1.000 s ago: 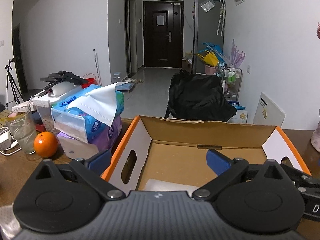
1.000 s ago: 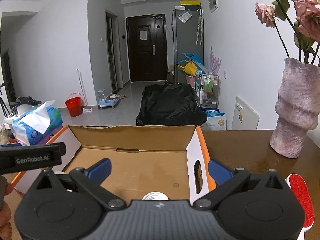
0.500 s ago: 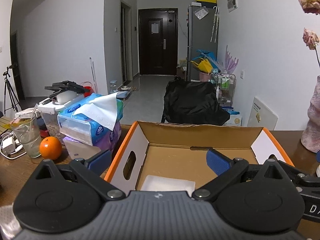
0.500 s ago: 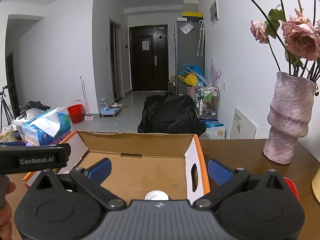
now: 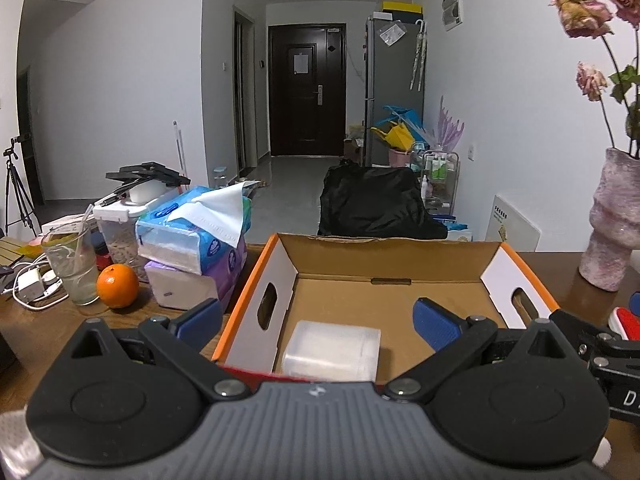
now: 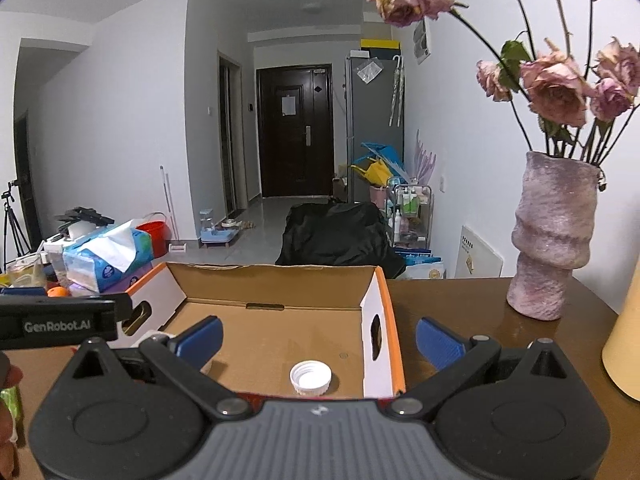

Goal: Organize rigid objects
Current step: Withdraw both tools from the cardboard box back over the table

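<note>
An open cardboard box with orange edges (image 5: 280, 280) (image 6: 382, 300) stands on the brown table. Inside it lie a clear plastic case (image 5: 331, 350) at the near left and a white bottle cap (image 6: 311, 377) at the near right. My left gripper (image 5: 318, 320) is open and empty, held above the box's near left part. My right gripper (image 6: 318, 338) is open and empty, above the box's near right part, with the cap below it. The left gripper's body shows at the left of the right wrist view (image 6: 60, 322).
Left of the box are stacked tissue packs (image 5: 192, 240), an orange (image 5: 118, 285), a glass (image 5: 72, 264) and cables. A pink vase of dried roses (image 6: 552, 236) stands on the table to the right. A red-and-white object (image 5: 624, 322) lies right of the box.
Both grippers have drawn back and risen from the box. The clear case and the white cap have come into fuller view. Both stay open.
</note>
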Action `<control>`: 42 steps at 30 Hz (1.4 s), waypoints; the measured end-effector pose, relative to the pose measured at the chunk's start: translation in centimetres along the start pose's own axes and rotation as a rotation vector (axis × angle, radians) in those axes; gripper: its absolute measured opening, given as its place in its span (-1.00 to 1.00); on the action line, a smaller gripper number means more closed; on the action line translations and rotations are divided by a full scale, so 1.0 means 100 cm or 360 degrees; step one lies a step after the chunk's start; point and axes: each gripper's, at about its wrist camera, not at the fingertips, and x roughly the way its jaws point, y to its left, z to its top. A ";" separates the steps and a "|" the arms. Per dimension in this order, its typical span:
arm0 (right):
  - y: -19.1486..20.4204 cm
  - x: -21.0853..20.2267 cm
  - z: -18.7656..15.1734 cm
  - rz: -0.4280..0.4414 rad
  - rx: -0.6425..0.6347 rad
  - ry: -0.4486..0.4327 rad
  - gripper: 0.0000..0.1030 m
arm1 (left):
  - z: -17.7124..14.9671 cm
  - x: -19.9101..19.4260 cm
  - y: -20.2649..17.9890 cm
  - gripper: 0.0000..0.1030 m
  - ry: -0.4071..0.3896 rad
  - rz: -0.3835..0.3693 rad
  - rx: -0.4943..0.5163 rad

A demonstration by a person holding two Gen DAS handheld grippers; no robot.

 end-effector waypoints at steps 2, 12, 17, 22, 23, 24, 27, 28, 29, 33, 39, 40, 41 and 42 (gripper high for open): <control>0.000 -0.008 -0.003 0.0001 0.0002 -0.0008 1.00 | -0.003 -0.009 0.001 1.00 -0.0004 -0.0005 0.0001; 0.001 -0.058 -0.015 0.0025 -0.0002 -0.0052 1.00 | -0.017 -0.054 0.010 1.00 -0.0010 -0.0028 -0.0023; 0.004 -0.078 -0.023 0.0029 -0.0021 -0.0045 1.00 | -0.025 -0.075 0.016 1.00 -0.0003 -0.0027 -0.0015; 0.009 -0.100 -0.032 0.0030 -0.0034 -0.0032 1.00 | -0.032 -0.098 0.021 1.00 -0.0002 -0.0021 0.0005; 0.009 -0.103 -0.034 0.0031 -0.0037 -0.0029 1.00 | -0.035 -0.103 0.022 1.00 0.0000 -0.0020 0.0011; 0.010 -0.108 -0.036 0.0031 -0.0040 -0.0027 1.00 | -0.037 -0.108 0.023 1.00 0.0001 -0.0018 0.0013; 0.013 -0.122 -0.043 0.0031 -0.0047 -0.0020 1.00 | -0.043 -0.122 0.027 1.00 0.0006 -0.0014 0.0014; 0.015 -0.126 -0.045 0.0032 -0.0048 -0.0018 1.00 | -0.045 -0.127 0.028 1.00 0.0007 -0.0015 0.0014; 0.016 -0.131 -0.046 0.0032 -0.0051 -0.0016 1.00 | -0.047 -0.132 0.030 1.00 0.0008 -0.0015 0.0014; 0.020 -0.152 -0.055 0.0028 -0.0055 -0.0015 1.00 | -0.057 -0.151 0.038 1.00 0.0008 -0.0004 0.0013; 0.023 -0.176 -0.070 0.0020 -0.0061 0.0005 1.00 | -0.072 -0.176 0.047 1.00 0.0022 0.0010 0.0025; 0.023 -0.180 -0.073 0.0018 -0.0061 0.0009 1.00 | -0.075 -0.179 0.048 1.00 0.0025 0.0013 0.0027; 0.023 -0.182 -0.075 0.0016 -0.0061 0.0013 1.00 | -0.078 -0.182 0.050 1.00 0.0028 0.0013 0.0029; 0.023 -0.185 -0.077 0.0014 -0.0062 0.0017 1.00 | -0.081 -0.184 0.051 1.00 0.0031 0.0013 0.0029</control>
